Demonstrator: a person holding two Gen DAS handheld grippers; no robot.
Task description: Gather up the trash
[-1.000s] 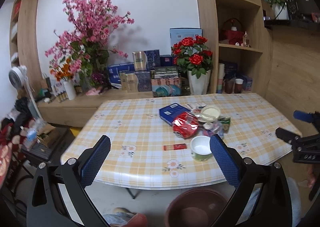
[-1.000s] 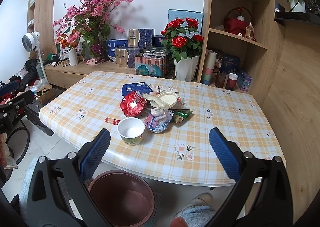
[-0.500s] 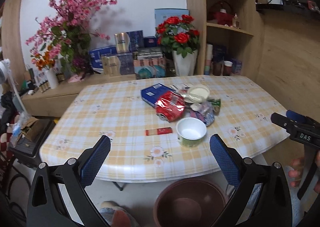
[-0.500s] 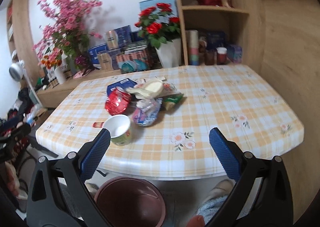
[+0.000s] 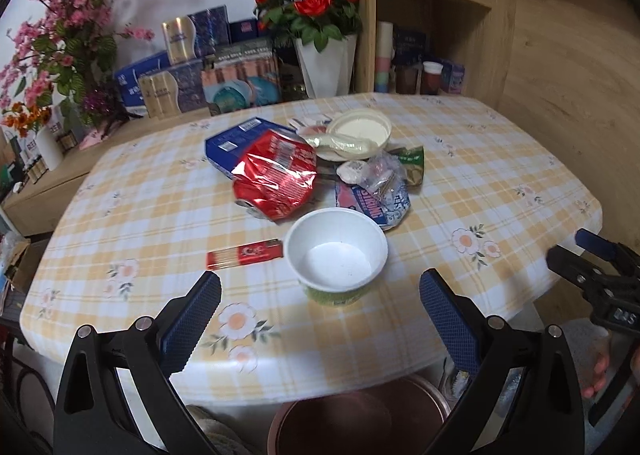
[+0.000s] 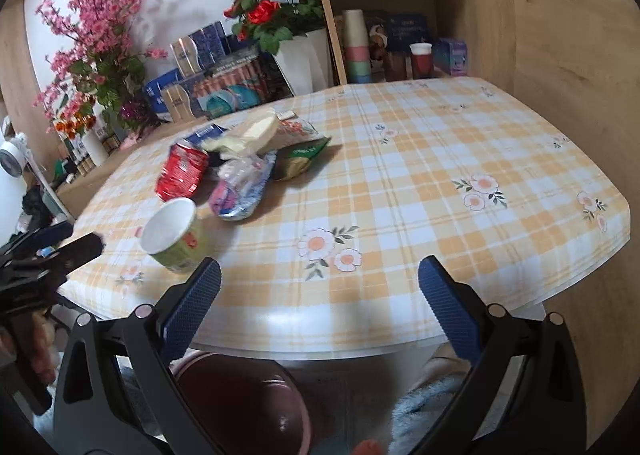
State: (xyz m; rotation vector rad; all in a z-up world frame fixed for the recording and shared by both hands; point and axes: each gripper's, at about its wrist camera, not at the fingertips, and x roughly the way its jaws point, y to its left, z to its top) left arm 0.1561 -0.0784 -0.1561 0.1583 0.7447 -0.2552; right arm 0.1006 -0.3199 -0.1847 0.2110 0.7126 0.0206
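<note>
Both the left gripper (image 5: 320, 311) and right gripper (image 6: 319, 295) are held wide apart and empty at the table's (image 5: 500, 159) near edge; the paper cup (image 5: 338, 255) is stood near that edge, trash (image 5: 280, 175) piled behind.

On the tabletop (image 5: 160, 191): one paper cup (image 5: 338, 255), one red lighter (image 5: 244, 254), one red foil bag (image 5: 276, 175), one blue box (image 5: 232, 139), one white lidded bowl (image 5: 360, 131), one green packet (image 5: 412, 163). Below, one bin (image 6: 240, 407).
</note>
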